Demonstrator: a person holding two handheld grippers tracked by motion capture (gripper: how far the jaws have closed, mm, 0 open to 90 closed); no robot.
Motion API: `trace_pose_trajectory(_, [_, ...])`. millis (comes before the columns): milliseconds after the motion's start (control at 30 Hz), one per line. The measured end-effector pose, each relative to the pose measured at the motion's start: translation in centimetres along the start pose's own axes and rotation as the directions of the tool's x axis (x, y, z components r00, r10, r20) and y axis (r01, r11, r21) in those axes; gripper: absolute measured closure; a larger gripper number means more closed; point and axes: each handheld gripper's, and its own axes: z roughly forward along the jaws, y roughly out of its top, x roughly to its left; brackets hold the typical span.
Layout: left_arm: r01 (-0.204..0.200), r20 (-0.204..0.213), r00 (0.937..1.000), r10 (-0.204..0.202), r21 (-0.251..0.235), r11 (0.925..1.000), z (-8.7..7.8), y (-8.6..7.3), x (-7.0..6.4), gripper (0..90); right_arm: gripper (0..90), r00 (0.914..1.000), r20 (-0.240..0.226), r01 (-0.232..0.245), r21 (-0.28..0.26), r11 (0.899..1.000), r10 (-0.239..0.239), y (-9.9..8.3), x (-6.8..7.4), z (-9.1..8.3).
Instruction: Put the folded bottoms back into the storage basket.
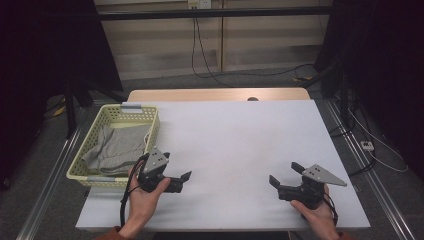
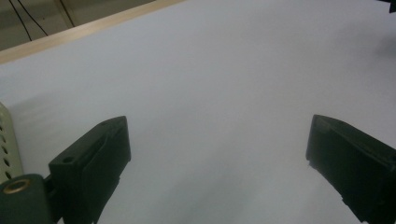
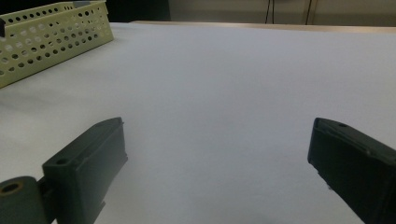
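Both grippers sit low over the white table (image 1: 240, 145) with nothing in them. In the high view the left gripper (image 1: 179, 179) is at lower left of the frame, just off the near right corner of the basket (image 1: 150, 131), and its jaws point right, toward the middle of the table. The right gripper (image 1: 284, 175) is at lower right with its jaws pointing left and a bit up-frame, so the two roughly face each other, well apart, with bare table between them.

The left gripper view has both black jaws spread wide at the bottom corners, just white table in the gap, plus a sliver of basket wall at the far left edge. Same deal in the right gripper view: jaws wide apart, holding nothing, with the basket up in the upper left corner of the frame.

The basket is pale yellow with holes in its walls and sits on the left edge of the table. Its long axis runs up and down the frame, near end tilted a little left. The grey cloth (image 1: 116, 148) lies crumpled inside, filling the near half, stretched roughly along the basket's length. Neither gripper touches the cloth or the basket.
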Motion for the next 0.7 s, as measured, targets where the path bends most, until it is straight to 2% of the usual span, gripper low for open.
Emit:
trace_pose_trajectory(33, [0.010, 0.010, 0.9999, -0.010, -0.002, 0.9999, 0.0, -0.2, 0.0, 6.6, 3.7, 1.0000, 0.000, 0.000, 0.000, 1.000, 0.000, 0.0, 0.0, 0.0])
trace_pose_trajectory(167, [0.028, 0.009, 0.9996, -0.028, -0.018, 0.9994, 0.0, -0.8, 0.1, 6.8, 3.7, 1.0000, -0.002, -0.002, -0.001, 1.000, 0.002, 0.0, 0.1, 0.0])
trace_pose_trajectory(233, [0.044, 0.019, 0.9989, -0.043, -0.047, 0.9979, -0.1, -1.4, 0.1, 7.2, 3.7, 1.0000, 0.000, -0.003, 0.000, 1.000, 0.003, 0.0, 0.1, 0.0])
trace_pose_trajectory(367, [0.033, -0.002, 0.9995, -0.033, -0.039, 0.9987, 0.2, -2.3, -0.1, 7.3, 3.7, 1.0000, -0.001, 0.001, 0.003, 1.000, -0.001, -0.1, 0.1, 0.0])
trace_pose_trajectory(467, [0.053, -0.009, 0.9985, -0.053, -0.057, 0.9970, 0.2, -2.9, -0.2, 7.3, 3.7, 1.0000, 0.000, 0.000, 0.002, 1.000, 0.000, -0.1, 0.0, 0.0])
trace_pose_trajectory(533, [0.042, -0.010, 0.9990, -0.042, -0.063, 0.9971, 0.1, -3.0, -0.2, 7.3, 3.7, 1.0000, -0.002, 0.003, 0.003, 1.000, -0.003, -0.1, 0.0, 0.0])
trace_pose_trajectory(600, [0.025, -0.039, 0.9989, -0.028, -0.078, 0.9966, 0.0, -3.1, -0.3, 7.3, 3.7, 1.0000, -0.004, 0.004, 0.004, 1.000, -0.004, -0.1, 0.0, 0.0])
trace_pose_trajectory(633, [0.031, -0.035, 0.9988, -0.034, -0.074, 0.9968, 0.0, -3.2, -0.3, 7.3, 3.7, 1.0000, -0.004, 0.004, 0.003, 1.000, -0.004, -0.1, 0.0, -0.1])
trace_pose_trajectory(700, [0.076, -0.004, 0.9971, -0.077, -0.066, 0.9949, 0.2, -3.3, 0.0, 6.9, 3.7, 1.0000, -0.002, -0.004, -0.002, 1.000, 0.004, -0.1, 0.0, -0.1])
